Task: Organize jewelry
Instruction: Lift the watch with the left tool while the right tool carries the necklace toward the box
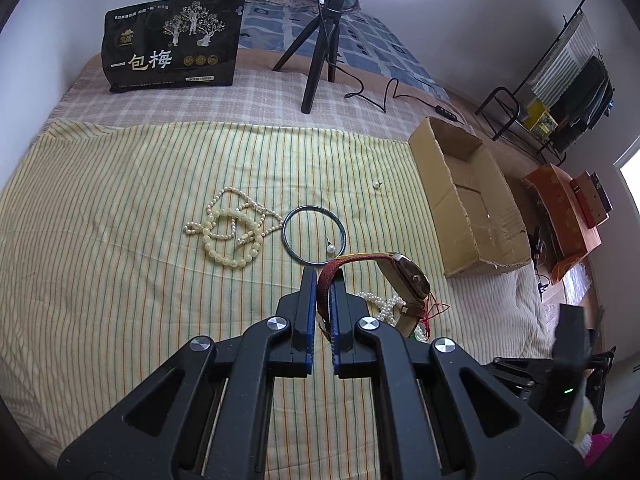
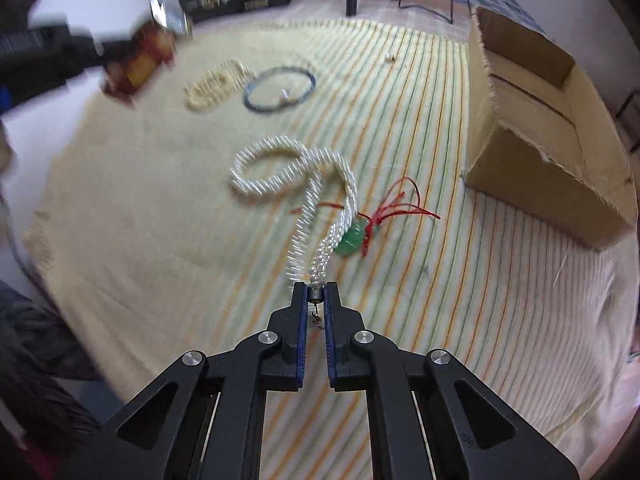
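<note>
My right wrist view is smearing badly toward its top left, so my left gripper [image 2: 120, 56] and what it carries are showing there only as a dark and red-brown streak. In the left wrist view my right gripper [image 1: 568, 344] is cut off at the lower right edge, its jaws hidden.

I am clenching the left gripper [image 1: 324, 284] on the red woven strap of the one wristwatch with a brown rectangular face [image 1: 408, 280], which is hanging above the yellow striped bedspread [image 1: 120, 240]; its far strap end is blocking part of what lies beneath. I am clamping the right gripper [image 2: 316, 294] on the clasp end of the white pearl necklace [image 2: 280, 168]; the rest of the strand is trailing in a loop on the bedspread, near its middle.

Counting what I am seeing: one green bead with red cords [image 2: 352, 240] just beside the pearl strand, one thin dark-blue bangle [image 1: 314, 236] farther in, and one small pearl piece [image 1: 330, 248] inside its ring. Another tiny white piece [image 1: 376, 185], too small to identify, is lying toward the open brown cardboard box [image 1: 472, 208] at the bedspread's right edge. The cream bead strands [image 1: 232, 232] left of the bangle are tangling together; I cannot tell how many.
</note>
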Action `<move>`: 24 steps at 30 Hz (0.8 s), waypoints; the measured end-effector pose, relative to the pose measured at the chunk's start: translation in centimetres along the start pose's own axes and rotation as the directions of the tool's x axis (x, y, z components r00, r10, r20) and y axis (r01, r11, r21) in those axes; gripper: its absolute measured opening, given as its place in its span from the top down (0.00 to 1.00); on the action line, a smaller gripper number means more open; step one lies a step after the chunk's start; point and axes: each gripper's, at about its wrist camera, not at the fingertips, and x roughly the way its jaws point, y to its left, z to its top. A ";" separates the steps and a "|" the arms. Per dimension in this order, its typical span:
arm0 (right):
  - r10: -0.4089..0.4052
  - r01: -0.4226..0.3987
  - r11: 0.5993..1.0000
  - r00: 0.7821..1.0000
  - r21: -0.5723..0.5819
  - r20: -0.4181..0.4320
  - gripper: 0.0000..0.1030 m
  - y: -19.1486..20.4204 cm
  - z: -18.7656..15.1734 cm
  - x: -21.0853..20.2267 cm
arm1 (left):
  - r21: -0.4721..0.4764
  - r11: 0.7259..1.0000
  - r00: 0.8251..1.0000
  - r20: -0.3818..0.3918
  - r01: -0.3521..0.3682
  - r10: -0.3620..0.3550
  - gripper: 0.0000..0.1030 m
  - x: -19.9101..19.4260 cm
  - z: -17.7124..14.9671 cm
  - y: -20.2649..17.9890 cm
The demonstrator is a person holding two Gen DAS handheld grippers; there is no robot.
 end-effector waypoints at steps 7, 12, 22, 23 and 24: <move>0.095 -0.115 0.987 0.983 0.117 0.160 0.94 -1.5 1.1 -5.8 | 0.016 1.000 1.000 0.015 -0.001 0.000 0.96 -0.8 -0.3 -0.6; 0.090 -0.124 0.984 0.964 0.127 0.250 0.94 -1.8 2.0 -9.5 | 0.039 0.999 1.000 0.027 0.001 -0.002 0.96 -1.3 -0.6 -1.5; 0.010 -0.042 0.994 0.948 0.096 0.319 0.94 -3.5 4.2 -14.7 | 0.080 0.996 0.999 0.032 0.031 -0.034 0.96 -1.9 0.0 -3.4; -0.001 -0.030 0.995 0.946 0.092 0.324 0.94 -3.6 4.4 -15.4 | 0.089 0.995 0.999 0.032 0.033 -0.036 0.96 -1.9 0.1 -3.7; -0.013 -0.017 0.996 0.944 0.089 0.331 0.94 -3.8 4.6 -16.0 | 0.097 0.995 0.999 0.032 0.036 -0.039 0.96 -1.9 0.3 -4.0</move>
